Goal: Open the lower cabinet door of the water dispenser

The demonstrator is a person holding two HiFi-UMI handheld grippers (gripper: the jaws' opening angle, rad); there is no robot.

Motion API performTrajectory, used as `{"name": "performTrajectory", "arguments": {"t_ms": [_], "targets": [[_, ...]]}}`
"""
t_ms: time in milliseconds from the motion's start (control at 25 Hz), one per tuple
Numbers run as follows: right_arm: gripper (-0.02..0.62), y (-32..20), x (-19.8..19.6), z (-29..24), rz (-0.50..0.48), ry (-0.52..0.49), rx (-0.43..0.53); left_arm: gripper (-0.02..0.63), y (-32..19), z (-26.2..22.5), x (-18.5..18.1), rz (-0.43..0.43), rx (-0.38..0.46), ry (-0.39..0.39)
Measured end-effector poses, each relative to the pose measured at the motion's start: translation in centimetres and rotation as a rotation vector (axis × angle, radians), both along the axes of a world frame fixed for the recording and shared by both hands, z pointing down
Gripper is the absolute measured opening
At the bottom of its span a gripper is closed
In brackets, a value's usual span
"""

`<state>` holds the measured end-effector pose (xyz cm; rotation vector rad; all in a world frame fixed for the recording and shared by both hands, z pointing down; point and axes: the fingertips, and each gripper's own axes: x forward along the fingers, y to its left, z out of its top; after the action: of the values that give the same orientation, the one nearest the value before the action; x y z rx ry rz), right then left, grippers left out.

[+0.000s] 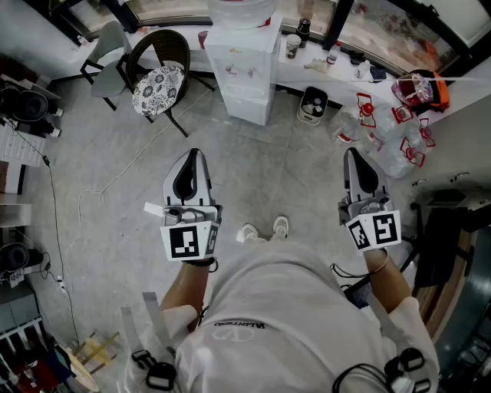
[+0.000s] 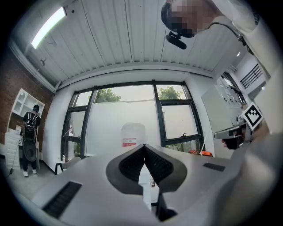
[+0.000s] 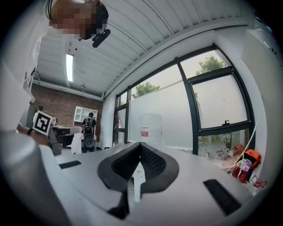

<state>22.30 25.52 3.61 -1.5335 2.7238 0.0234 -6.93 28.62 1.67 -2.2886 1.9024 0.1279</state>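
Water dispenser (image 1: 244, 65) stands against the white window ledge (image 1: 345, 73) at the far side of the concrete floor (image 1: 253, 169), facing the person. An inverted water bottle (image 1: 242, 11) sits on top of it. Its lower cabinet door (image 1: 247, 106) lies flush with the body, closed. To its left stands a wicker chair (image 1: 157, 54) with a patterned cushion (image 1: 158, 88); to its right, a small waste bin (image 1: 313, 105). Empty bottles with red handles (image 1: 383, 134) lie farther right.

Left gripper (image 1: 194, 152) is held level in front of the person, well apart from the dispenser, pointing toward it. Its jaws are together at the tips with nothing between them; the left gripper view confirms this (image 2: 144, 145), with the bottle (image 2: 132, 134) seen just above the tips.

Right gripper (image 1: 351, 151) is held level, parallel to the left one, also well apart from the dispenser. Its jaws are pressed together and empty (image 3: 140, 143).

The person's shoes (image 1: 262, 229) show between the two grippers.
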Motion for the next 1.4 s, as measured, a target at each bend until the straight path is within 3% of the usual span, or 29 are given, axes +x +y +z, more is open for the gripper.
{"name": "performTrajectory", "arguments": {"t_ms": [360,920,1400], "targets": [[0.012,0.7,-0.7,0.1,-0.012,-0.018,-0.001,0.005,0.6,0.5,-0.6,0.005,-0.002,0.011],[0.014,1.5,-5.5,-0.1,-0.038,-0.02,0.028,0.005,1.7,2.4,-4.6,0.038,-0.037,0.016],[0.014,-4.6,-7.1,1.5,-0.089,-0.004,0.001,0.005,-4.4,2.8,-4.5,0.038,-0.046,0.01]]}}
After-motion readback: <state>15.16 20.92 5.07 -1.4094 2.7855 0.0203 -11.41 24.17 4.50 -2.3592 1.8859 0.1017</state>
